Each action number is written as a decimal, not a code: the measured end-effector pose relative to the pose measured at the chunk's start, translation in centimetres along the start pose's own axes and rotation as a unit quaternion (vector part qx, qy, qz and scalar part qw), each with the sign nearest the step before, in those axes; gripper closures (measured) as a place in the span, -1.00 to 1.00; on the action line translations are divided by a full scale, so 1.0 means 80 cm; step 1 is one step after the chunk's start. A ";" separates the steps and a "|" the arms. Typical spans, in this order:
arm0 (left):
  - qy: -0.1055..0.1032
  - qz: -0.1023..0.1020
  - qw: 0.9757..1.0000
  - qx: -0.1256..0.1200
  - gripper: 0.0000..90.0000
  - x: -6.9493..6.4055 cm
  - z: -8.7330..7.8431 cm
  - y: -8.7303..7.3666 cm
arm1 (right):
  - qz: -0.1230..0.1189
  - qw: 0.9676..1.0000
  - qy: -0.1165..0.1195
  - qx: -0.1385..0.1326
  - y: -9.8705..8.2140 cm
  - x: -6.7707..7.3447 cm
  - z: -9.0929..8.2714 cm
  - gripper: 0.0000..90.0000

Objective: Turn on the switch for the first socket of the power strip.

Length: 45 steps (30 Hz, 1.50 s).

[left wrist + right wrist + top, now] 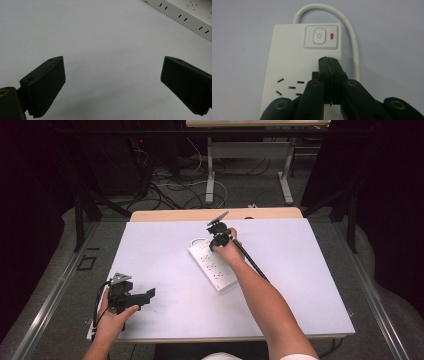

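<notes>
A white power strip lies at an angle in the middle of the white table. My right gripper hangs over its far end with the jaws shut and nothing between them. In the right gripper view its tips sit just below the power button, beside a lit red lamp; whether they touch the strip I cannot tell. The strip's white cord loops off the far end. My left gripper rests near the front left, open and empty, pointing toward the strip.
A black cable trails from the right gripper along the forearm. The table's wooden far edge shows beyond the white top. Behind it are floor cables and the legs of another desk.
</notes>
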<state>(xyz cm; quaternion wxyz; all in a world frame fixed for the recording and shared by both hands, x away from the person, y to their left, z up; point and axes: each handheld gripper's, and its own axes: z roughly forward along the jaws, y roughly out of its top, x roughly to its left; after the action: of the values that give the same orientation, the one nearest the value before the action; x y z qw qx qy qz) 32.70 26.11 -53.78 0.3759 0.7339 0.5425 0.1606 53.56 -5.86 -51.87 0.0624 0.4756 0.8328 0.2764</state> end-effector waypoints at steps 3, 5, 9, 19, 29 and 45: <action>-0.001 -0.006 1.000 -0.002 -0.88 -0.001 0.000 0.000 | -0.002 1.000 0.004 0.004 0.000 -0.003 -0.001 1.00; -0.001 -0.006 1.000 -0.002 -0.88 -0.001 0.000 0.000 | 0.000 1.000 0.004 -0.006 -0.001 -0.002 0.000 1.00; -0.002 -0.002 1.000 0.000 -0.88 0.000 0.001 0.000 | 0.005 1.000 0.006 -0.009 -0.002 -0.002 0.000 1.00; -0.004 -0.005 1.000 0.000 -0.88 -0.001 0.003 0.001 | 0.001 1.000 0.006 -0.017 -0.004 -0.002 0.000 0.98; -0.003 -0.008 1.000 -0.002 -0.87 -0.001 0.001 -0.001 | 0.008 1.000 0.005 -0.017 -0.005 0.000 -0.001 0.91; -0.005 -0.006 1.000 -0.001 -0.87 -0.002 0.003 0.000 | 0.012 1.000 0.008 -0.021 -0.004 0.001 -0.009 0.73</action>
<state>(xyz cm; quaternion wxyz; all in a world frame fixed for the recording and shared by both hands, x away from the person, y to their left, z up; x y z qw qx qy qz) 32.80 25.91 -53.89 0.3801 0.7311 0.5450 0.1552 53.03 -6.21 -51.42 0.0628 0.4821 0.8212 0.2987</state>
